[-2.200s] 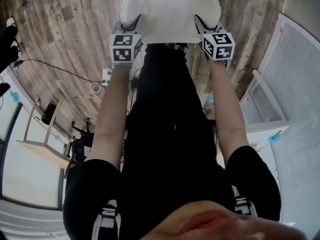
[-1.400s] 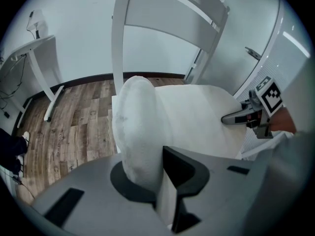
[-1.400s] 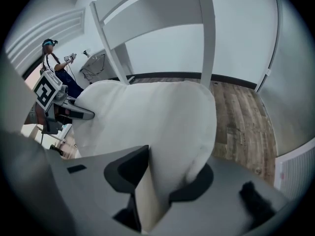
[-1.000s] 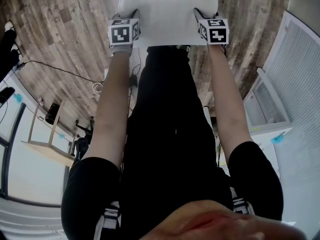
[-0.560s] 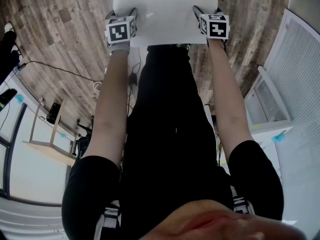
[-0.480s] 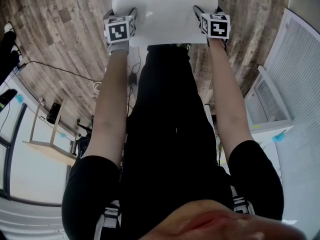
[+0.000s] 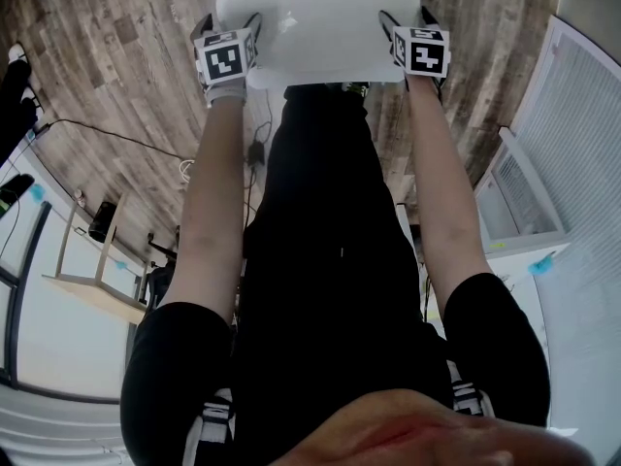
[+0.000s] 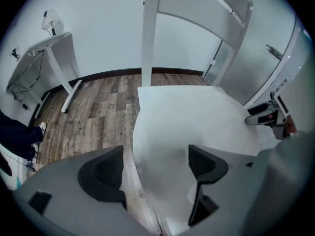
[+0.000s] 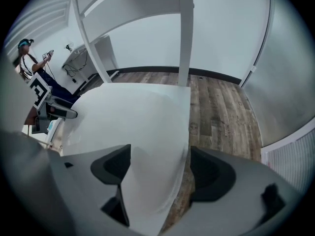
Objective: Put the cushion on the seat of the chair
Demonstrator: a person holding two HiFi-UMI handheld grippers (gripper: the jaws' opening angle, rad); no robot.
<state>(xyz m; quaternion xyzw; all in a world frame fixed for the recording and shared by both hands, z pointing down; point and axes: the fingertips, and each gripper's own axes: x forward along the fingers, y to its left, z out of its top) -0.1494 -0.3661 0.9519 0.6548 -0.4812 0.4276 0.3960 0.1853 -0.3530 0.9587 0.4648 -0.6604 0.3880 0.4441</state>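
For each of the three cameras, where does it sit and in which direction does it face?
Head view: on the person's head, facing steeply down; shows torso, both forearms, left claw, right claw at the white cushion.
Left gripper view: on the left claw, facing along its opening jaws, cushion edge between them; chair back behind.
Right gripper view: on the right claw, likewise; jaws opening, the cushion's other edge between them.
Shared: both gripper views see the cushion and chair back from opposite sides.

PHOTO: 1 white cushion (image 7: 320,17), 1 white chair (image 8: 150,33), 2 grippers: left gripper (image 8: 155,168) and right gripper (image 9: 160,173), jaws of both opening w/ the cushion's edge btwn them. Elsewhere in rm: 1 white desk (image 8: 54,48), 1 small wooden table (image 7: 82,294), 1 floor cable (image 7: 116,132), 1 bystander (image 9: 37,65).
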